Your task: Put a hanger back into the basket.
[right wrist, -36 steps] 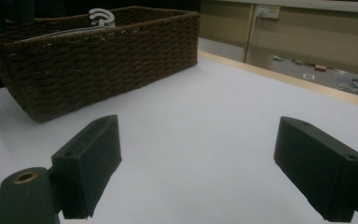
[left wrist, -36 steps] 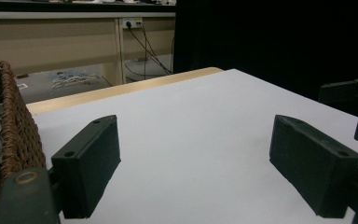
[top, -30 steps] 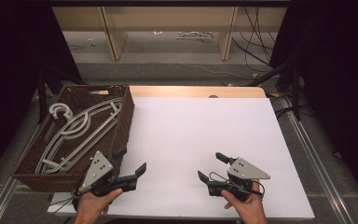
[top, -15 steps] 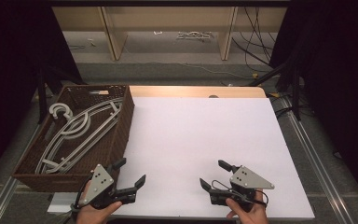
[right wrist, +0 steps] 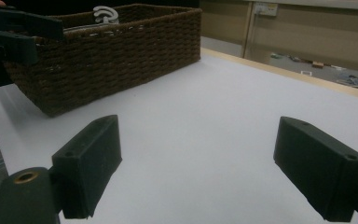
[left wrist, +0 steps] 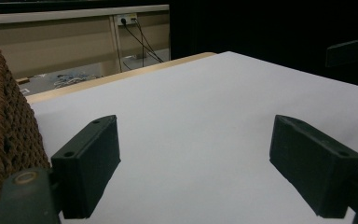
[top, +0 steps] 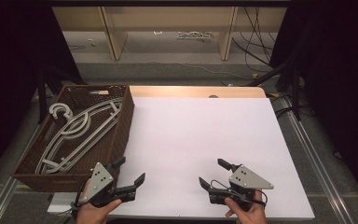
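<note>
wicker basket (top: 121, 122) beside left tool (top: 131, 173), hangers (top: 81, 128) inside

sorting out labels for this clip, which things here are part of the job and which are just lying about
Part of the job:
- left gripper, open, nothing held
- right gripper, open, nothing held
- wicker basket at the table's left
- grey hangers lying in the basket

Just lying about:
- white table top, bare
- cables on the floor behind
- shelf unit behind

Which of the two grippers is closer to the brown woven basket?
The left gripper: it sits right beside the brown woven basket's near corner, while the right gripper rests farther out on the white table surface.
</note>
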Motion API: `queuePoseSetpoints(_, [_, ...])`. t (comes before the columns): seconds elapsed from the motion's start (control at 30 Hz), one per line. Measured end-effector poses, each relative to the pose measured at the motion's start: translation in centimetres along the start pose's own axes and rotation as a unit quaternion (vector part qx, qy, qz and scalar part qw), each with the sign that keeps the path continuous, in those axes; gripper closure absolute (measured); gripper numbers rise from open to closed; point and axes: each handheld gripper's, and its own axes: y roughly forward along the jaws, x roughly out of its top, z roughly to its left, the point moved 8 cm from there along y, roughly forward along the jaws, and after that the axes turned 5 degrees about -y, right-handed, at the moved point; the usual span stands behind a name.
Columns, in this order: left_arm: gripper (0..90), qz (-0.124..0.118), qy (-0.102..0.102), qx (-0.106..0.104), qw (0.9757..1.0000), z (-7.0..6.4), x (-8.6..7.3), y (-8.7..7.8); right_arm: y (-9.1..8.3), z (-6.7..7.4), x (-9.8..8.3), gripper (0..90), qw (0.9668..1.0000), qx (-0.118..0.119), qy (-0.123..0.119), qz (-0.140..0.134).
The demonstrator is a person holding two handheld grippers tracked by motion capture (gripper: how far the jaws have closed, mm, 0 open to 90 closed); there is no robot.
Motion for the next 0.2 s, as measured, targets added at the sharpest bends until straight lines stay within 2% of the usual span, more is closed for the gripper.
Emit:
queuePoseSetpoints(0.1, [15.8,0.002,-0.004,0.007,1.0,0.32,0.05,-0.12,0.07,0.04,-0.03,15.8,1.0,0.005,0.001,0.001])
queuePoseSetpoints(0.2, [15.8,0.002,-0.004,0.005,1.0,0.28,0.0,-0.04,0.08,0.02,-0.04,15.8,1.0,0.005,0.001,0.002])
